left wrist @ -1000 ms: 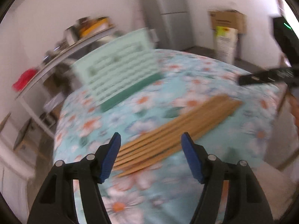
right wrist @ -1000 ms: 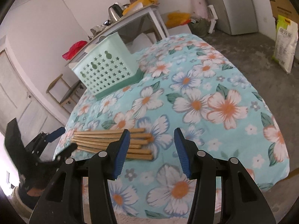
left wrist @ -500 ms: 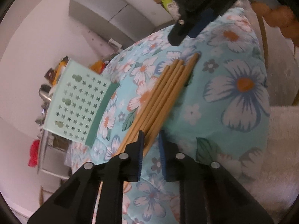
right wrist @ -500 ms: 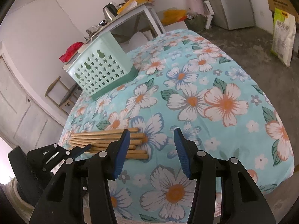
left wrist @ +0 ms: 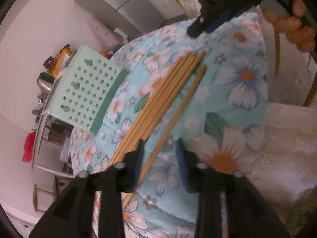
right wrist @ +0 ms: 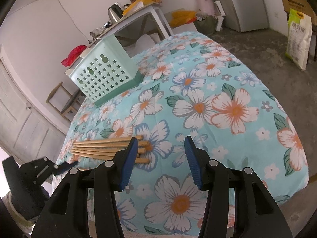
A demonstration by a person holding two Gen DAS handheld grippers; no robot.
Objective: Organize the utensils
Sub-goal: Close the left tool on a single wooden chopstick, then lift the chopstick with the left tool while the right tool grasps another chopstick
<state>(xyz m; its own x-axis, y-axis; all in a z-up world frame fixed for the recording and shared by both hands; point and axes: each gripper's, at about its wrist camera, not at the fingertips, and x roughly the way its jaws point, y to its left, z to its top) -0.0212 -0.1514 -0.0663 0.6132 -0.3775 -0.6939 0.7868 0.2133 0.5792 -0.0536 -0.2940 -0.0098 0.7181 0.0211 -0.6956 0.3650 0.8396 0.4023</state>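
Observation:
Several wooden chopsticks (left wrist: 158,99) lie in a bundle on the floral tablecloth (left wrist: 237,83); they also show in the right wrist view (right wrist: 107,148). One chopstick (left wrist: 178,115) lies apart from the bundle and runs between the fingers of my left gripper (left wrist: 160,152), which is open over its near end. A mint green basket (left wrist: 87,91) with star holes stands beyond the bundle, also in the right wrist view (right wrist: 105,73). My right gripper (right wrist: 160,148) is open and empty above the cloth, just right of the chopstick ends.
A grey fridge (right wrist: 245,4) and a rice sack (right wrist: 299,39) stand at the far right. A cluttered white side table (right wrist: 138,13) is behind the basket. The table edge drops off near both grippers.
My left gripper has opened from nearly shut. One chopstick now lies separate from the bundle, between its fingers. The right gripper has barely moved.

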